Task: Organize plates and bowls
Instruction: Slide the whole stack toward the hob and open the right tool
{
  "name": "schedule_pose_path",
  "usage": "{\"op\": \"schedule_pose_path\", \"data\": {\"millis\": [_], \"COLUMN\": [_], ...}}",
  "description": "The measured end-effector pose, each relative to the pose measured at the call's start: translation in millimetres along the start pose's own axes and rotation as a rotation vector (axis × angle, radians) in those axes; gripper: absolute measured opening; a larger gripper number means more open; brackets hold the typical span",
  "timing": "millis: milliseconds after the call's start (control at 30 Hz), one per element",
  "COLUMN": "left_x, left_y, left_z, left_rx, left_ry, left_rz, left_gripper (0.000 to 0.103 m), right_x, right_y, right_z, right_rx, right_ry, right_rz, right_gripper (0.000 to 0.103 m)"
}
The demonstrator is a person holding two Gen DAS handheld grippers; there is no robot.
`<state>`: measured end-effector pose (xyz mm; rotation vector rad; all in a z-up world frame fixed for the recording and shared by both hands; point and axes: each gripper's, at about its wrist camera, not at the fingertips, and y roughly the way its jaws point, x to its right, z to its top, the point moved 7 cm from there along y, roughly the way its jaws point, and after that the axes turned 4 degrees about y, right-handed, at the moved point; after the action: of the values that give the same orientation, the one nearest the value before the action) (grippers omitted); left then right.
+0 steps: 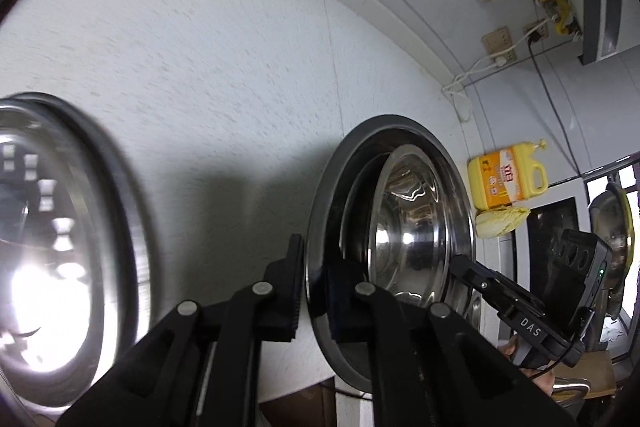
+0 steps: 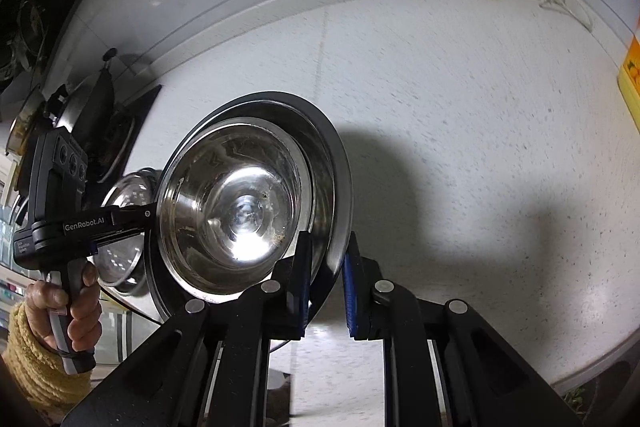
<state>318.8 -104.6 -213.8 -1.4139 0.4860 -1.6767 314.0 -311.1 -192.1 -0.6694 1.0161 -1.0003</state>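
Note:
A wide steel plate [image 1: 400,125] with a smaller steel bowl [image 1: 416,227] nested in it hangs tilted just over the white counter [image 1: 220,67], casting a shadow. My left gripper [image 1: 316,267] is shut on the plate's near rim. My right gripper [image 1: 460,263] pinches the opposite rim. In the right wrist view the right gripper [image 2: 328,255] clamps the plate [image 2: 332,163] with its blue pads, the bowl [image 2: 240,203] lies inside, and the left gripper [image 2: 150,215] bites the far rim. A second steel bowl [image 1: 52,247] sits blurred at the left, and this other bowl [image 2: 124,227] shows behind the plate.
A yellow detergent jug [image 1: 508,183] and a cabbage [image 1: 500,221] stand by the wall at the right. Sockets with cables [image 1: 500,43] and a water heater [image 1: 600,15] hang above. A stove with pots [image 2: 108,131] lies left. A hand in a yellow sleeve [image 2: 36,347] holds the left gripper.

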Motion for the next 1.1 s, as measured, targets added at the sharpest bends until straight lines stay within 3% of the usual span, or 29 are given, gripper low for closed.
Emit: {"op": "schedule_pose_path", "data": {"millis": [333,500,667,833,1100], "left_x": [-89,-147,-195,-224,-220], "left_y": [-148,-195,-200,-178,-159], "left_z": [-9,-20,-30,-31,-27], "left_rx": [0.131,0.149,0.122,0.080,0.071], "left_ry": [-0.009,-0.042,-0.085,-0.109,-0.077], "left_rz": [0.127,0.188,0.208,0.207,0.211], "left_gripper": [0.009,0.009,0.009,0.008,0.009], "right_x": [-127,-191,-227,-217,-203], "right_y": [12,38,73,98,121], "right_z": [-9,-21,-38,-48,-53], "right_rx": [-0.001,-0.033,-0.089,-0.140,-0.172], "right_ry": [-0.128,-0.180,-0.200,-0.180,-0.137], "right_rz": [0.125,0.189,0.201,0.175,0.139], "right_gripper": [0.013,0.013,0.013,0.013,0.013]}}
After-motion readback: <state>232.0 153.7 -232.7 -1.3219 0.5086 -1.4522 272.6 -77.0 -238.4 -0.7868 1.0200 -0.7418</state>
